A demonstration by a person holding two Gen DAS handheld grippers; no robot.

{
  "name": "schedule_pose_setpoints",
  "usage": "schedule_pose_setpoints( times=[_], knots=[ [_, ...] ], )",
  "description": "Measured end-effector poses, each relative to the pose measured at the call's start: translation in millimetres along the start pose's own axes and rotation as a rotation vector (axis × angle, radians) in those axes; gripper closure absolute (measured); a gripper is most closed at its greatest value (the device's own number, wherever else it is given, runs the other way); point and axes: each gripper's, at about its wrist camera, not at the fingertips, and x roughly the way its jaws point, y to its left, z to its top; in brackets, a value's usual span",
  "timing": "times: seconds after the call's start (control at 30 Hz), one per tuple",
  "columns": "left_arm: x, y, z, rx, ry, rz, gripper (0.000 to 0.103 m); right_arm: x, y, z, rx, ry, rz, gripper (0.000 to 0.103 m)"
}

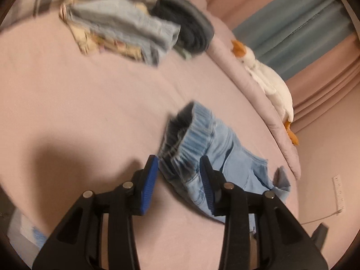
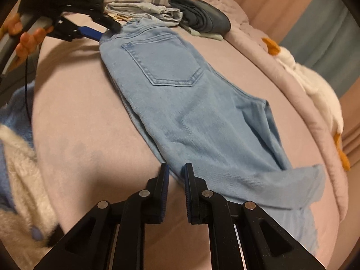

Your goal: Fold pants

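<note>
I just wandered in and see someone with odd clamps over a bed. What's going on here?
A person is folding a pair of light blue jeans laid out on a pink bed, using a hand-held clamp in each hand. The left gripper is at the elastic waistband, its pads apart with the fabric between them. The right gripper is pinched nearly shut at the edge of a leg, though whether it grips cloth is unclear. Other folded clothes are stacked near the pillow.
</note>
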Motion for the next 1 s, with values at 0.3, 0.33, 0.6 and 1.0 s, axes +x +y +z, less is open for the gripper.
schedule_pose_setpoints(
  times=[0.3,0.33,0.6,1.0],
  knots=[
    [43.6,-86.6,-21.4,0.203,0.128,-0.146,0.060,12.9,-41.5,-3.4,0.305,-0.007,0.117,0.094],
    [55.4,-97.3,-30.1,0.233,0.162,-0.150,0.060,22.9,-41.4,-6.3,0.325,0.010,0.138,0.093],
    [112.7,-132.1,-72.5,0.365,0.326,-0.138,0.060,-11.5,-106.1,-36.9,0.623,-0.102,0.237,0.089],
    [125.9,-134.2,-77.4,0.404,0.353,-0.102,0.059,12.0,-300.3,-173.1,1.487,-0.207,0.142,0.069]
  ],
)
